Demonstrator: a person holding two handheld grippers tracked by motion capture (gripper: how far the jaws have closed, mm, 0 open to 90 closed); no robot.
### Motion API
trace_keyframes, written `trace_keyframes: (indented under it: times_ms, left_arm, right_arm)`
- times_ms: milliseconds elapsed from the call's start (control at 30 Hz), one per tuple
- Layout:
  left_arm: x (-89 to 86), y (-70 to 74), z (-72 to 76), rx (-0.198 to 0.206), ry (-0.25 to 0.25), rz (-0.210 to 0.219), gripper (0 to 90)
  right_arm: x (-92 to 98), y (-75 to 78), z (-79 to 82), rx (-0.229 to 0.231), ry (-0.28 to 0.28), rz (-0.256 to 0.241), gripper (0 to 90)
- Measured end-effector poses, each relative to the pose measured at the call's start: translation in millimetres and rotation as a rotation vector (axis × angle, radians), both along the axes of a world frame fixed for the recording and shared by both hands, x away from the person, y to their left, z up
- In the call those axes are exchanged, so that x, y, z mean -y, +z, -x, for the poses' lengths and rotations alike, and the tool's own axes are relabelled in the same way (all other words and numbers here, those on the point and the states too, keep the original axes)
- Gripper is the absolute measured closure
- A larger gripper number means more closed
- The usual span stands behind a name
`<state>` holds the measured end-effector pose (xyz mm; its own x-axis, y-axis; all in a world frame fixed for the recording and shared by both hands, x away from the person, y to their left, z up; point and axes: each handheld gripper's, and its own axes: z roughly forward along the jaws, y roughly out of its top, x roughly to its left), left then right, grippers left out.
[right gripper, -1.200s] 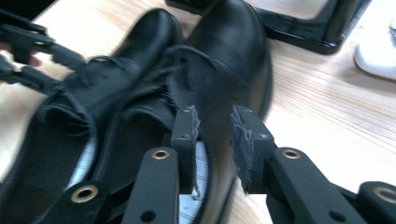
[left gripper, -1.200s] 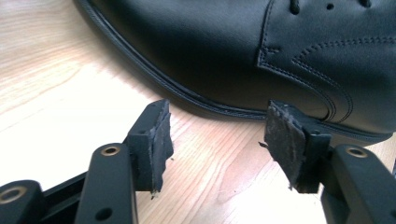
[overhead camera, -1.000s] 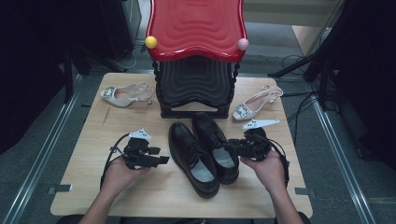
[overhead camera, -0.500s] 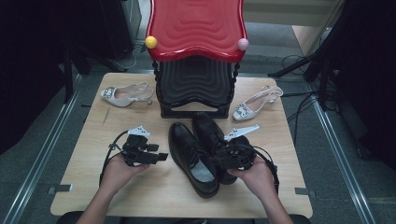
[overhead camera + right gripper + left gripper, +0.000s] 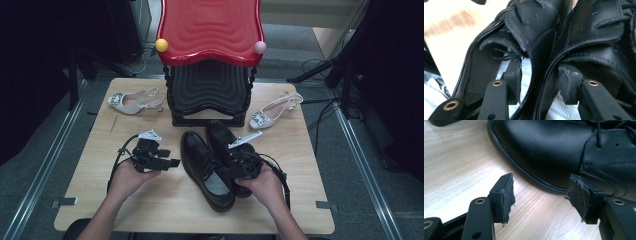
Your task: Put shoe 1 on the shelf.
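Observation:
Two black leather lace-up shoes lie side by side mid-table, the left shoe (image 5: 202,167) and the right shoe (image 5: 220,140). My right gripper (image 5: 231,170) is over their heel ends and stands open. In the right gripper view (image 5: 540,75) one jaw is inside the left shoe (image 5: 486,50) and the other inside the right shoe (image 5: 599,45), with their two adjoining side walls between the jaws. The left pad stands a little off the wall. My left gripper (image 5: 170,162) is open just left of the left shoe. Between its jaws (image 5: 541,191) lies bare table, with the shoe's toe (image 5: 544,147) just beyond.
A red-topped black rack (image 5: 210,35) stands at the back middle of the wooden table (image 5: 150,205). One pale heeled sandal (image 5: 132,100) lies to the rack's left and another (image 5: 275,111) to its right. Cables trail from both grippers.
My right gripper has moved left from beside the right shoe onto the pair, its jaws now inside the two shoe openings. The left gripper has barely shifted.

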<state>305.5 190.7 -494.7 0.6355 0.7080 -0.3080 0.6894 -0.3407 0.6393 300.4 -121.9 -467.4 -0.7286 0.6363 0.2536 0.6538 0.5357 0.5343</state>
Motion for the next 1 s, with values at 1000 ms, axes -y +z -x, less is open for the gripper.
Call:
trace_keyframes:
  times_ms: [1000]
  left_arm:
    - [-16.7,7.7,-9.1,0.019,0.028,0.064,38.3]
  right_arm:
    - [-2.3,-11.7,-21.0,-0.117,-0.03,0.062,81.9]
